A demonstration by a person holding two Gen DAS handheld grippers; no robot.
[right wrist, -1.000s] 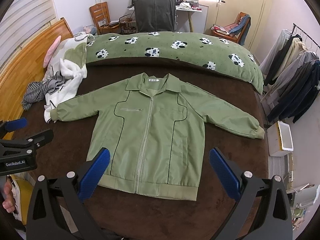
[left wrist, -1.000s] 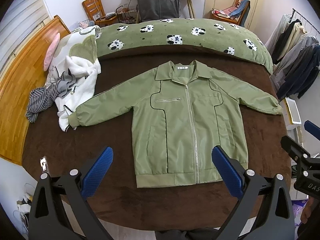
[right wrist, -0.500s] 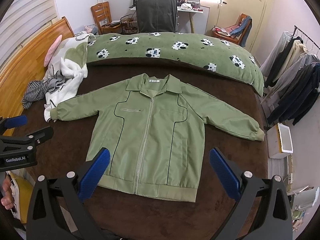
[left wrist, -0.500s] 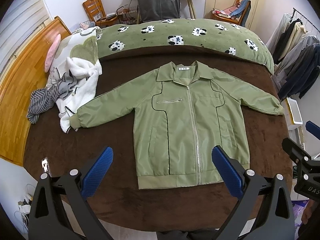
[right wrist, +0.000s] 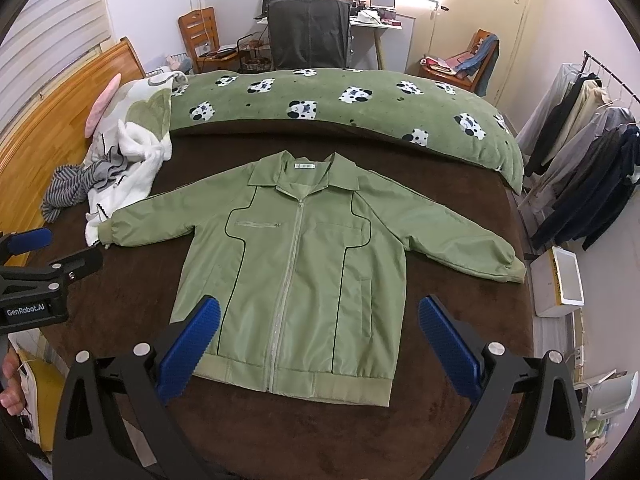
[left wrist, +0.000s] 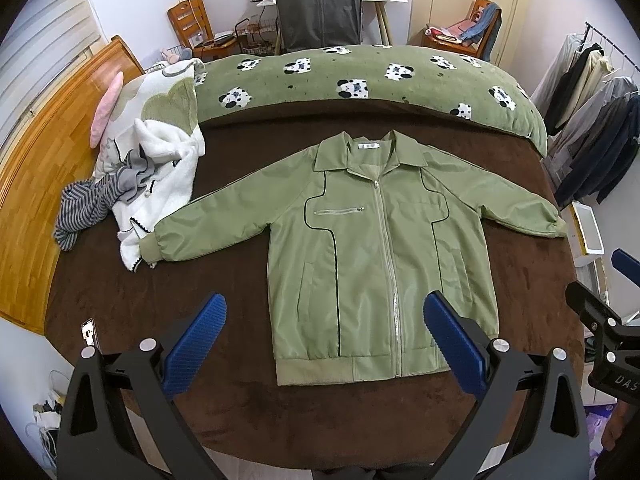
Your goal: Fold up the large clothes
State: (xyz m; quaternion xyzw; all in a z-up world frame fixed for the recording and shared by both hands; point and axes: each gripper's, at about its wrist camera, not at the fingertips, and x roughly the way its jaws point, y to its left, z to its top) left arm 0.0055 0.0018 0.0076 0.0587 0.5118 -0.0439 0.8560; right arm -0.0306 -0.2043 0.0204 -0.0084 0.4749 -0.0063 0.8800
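Green jacket (left wrist: pixel 376 264) flat, 2 grippers wide apart

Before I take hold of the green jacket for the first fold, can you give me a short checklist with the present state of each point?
1. green jacket lies flat, front up, zipper closed: ok.
2. Both sleeves spread out to the sides: ok.
3. Left sleeve cuff free of other clothes: not ok, it touches the white fleece garment.
4. left gripper open and empty: ok.
5. right gripper open and empty: ok.
6. Hem band straight, fully on the brown bed cover: ok.
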